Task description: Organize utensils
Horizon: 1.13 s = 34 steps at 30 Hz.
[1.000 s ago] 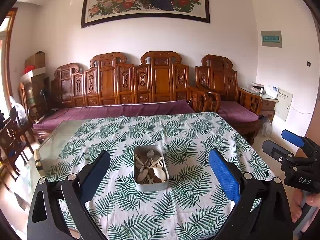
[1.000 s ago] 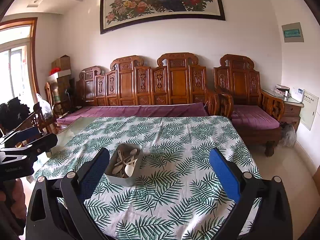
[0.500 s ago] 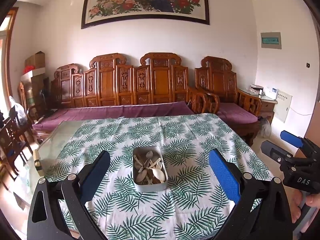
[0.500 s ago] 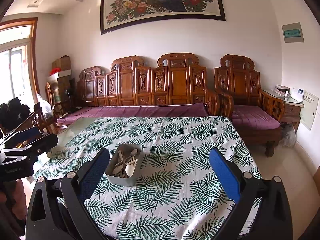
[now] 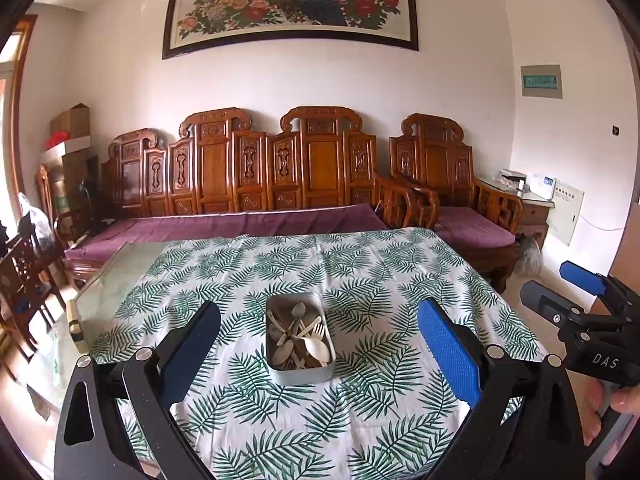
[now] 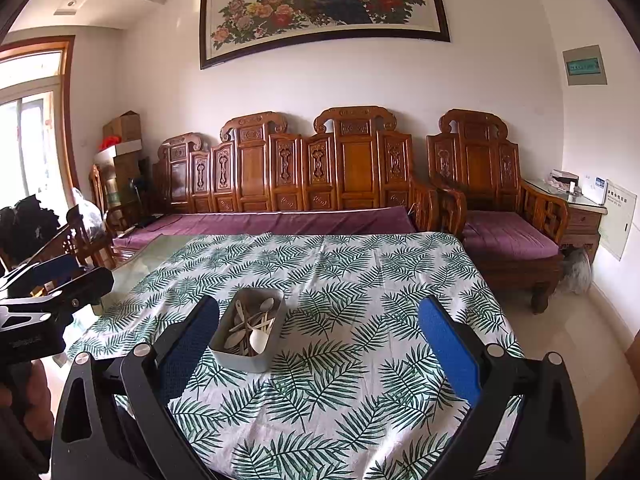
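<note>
A grey metal tin (image 5: 299,372) stands on the leaf-print tablecloth (image 5: 360,280), filled with a jumble of pale spoons and forks (image 5: 304,334). My left gripper (image 5: 320,344) hovers open in front of it, the tin framed between its blue pads, nothing held. In the right wrist view the same tin (image 6: 240,354) sits to the left of centre, close to the left finger. My right gripper (image 6: 320,340) is open and empty above the cloth. Each gripper also shows at the edge of the other view, held by a hand.
The cloth covers part of a glass-topped table (image 5: 120,276); bare glass shows at the left. A carved wooden sofa (image 5: 256,184) with purple cushions runs behind it, an armchair (image 6: 500,216) at the right. Wooden chairs (image 5: 24,276) stand at the left.
The left wrist view has tilted down slightly, so the tin sits a little higher in frame. The right gripper has barely moved. Both stay open.
</note>
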{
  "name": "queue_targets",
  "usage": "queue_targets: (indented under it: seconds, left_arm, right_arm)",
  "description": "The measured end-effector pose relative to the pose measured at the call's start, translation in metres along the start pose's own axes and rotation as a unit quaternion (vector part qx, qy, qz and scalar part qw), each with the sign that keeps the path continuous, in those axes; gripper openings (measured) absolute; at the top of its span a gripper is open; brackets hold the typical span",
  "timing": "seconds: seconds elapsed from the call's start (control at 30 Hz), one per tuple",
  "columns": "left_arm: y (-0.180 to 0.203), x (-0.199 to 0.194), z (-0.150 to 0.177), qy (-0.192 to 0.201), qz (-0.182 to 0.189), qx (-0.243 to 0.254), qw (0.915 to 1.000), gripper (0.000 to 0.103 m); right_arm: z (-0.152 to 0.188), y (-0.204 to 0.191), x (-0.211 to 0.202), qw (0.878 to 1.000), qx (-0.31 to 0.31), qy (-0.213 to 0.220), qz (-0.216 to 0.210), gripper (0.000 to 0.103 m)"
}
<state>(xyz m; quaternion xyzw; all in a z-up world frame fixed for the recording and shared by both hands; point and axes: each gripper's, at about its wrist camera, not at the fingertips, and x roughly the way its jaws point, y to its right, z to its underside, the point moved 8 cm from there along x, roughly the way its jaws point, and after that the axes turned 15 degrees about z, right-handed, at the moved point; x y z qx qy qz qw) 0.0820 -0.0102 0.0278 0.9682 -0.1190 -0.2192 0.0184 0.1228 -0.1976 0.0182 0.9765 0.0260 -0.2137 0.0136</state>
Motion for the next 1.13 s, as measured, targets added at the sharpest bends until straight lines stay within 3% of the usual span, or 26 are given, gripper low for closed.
queue_targets:
  seconds: [1.13]
  left_arm:
    - [0.0010, -0.0013, 0.0002, -0.003, -0.003, 0.001, 1.0000, 0.095]
  right_arm:
    - [0.0026, -0.0021, -0.0011, 1.000, 0.000, -0.002, 0.001, 0.100]
